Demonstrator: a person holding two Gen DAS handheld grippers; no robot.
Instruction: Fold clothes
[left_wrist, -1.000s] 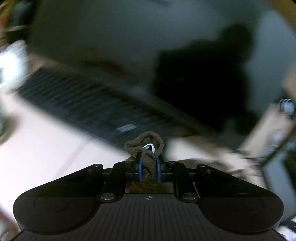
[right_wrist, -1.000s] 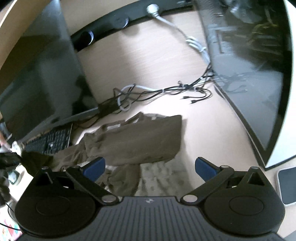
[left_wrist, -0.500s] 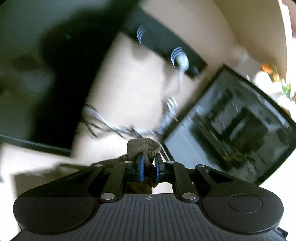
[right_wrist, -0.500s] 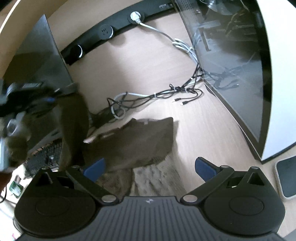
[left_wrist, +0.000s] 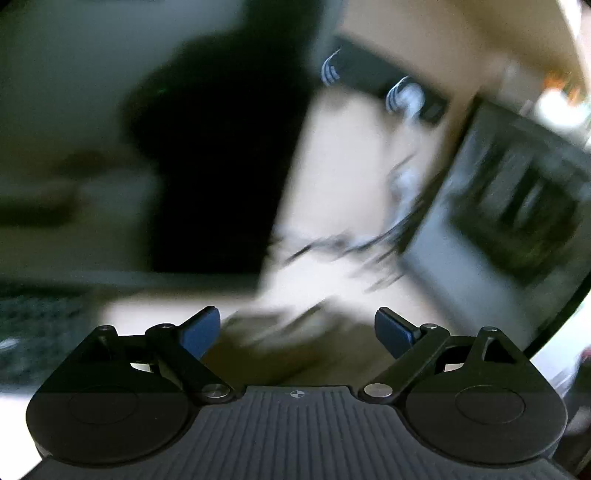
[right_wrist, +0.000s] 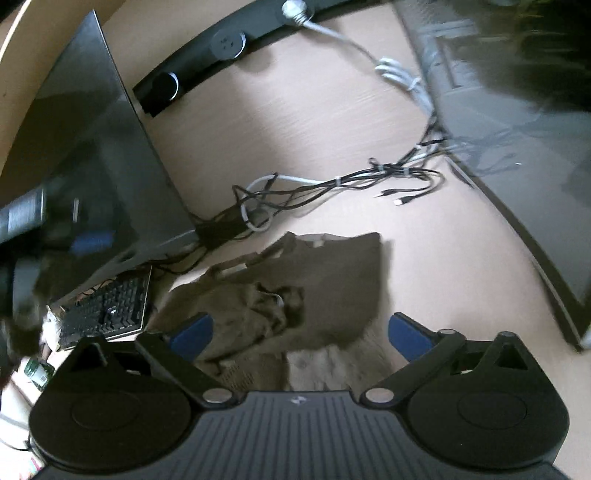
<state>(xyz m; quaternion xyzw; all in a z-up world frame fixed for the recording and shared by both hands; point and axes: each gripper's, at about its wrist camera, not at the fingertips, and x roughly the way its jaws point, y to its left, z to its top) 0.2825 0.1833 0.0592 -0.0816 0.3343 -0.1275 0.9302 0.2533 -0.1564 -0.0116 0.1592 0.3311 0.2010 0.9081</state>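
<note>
One brown garment (right_wrist: 295, 288) lies on the desk (right_wrist: 314, 122), partly folded: a flat panel toward the far right, a crumpled bunch of cloth on top of its near left part, and a paler, textured layer at the near edge. It sits between two dark monitors, one (right_wrist: 92, 158) on the left and one (right_wrist: 517, 129) on the right, and it touches neither.

The right gripper (right_wrist: 299, 332) hovers above the garment's near edge. Its two blue-tipped fingers (right_wrist: 190, 332) are spread wide with nothing between them.

The left gripper (left_wrist: 297, 330) also has its two fingers (left_wrist: 201, 330) spread apart and empty. Its view is heavily blurred; brown cloth (left_wrist: 291, 343) shows as a smear between and beyond the fingertips, and whether they touch it cannot be told.

Beyond the garment lies one tangled bundle of cables (right_wrist: 332, 188), black and white strands together. At the far edge of the desk runs one black strip (right_wrist: 221, 48) with two round fittings and a white cable plugged in at its right end. One black keyboard (right_wrist: 107, 310) lies at the near left, under the left monitor.
</note>
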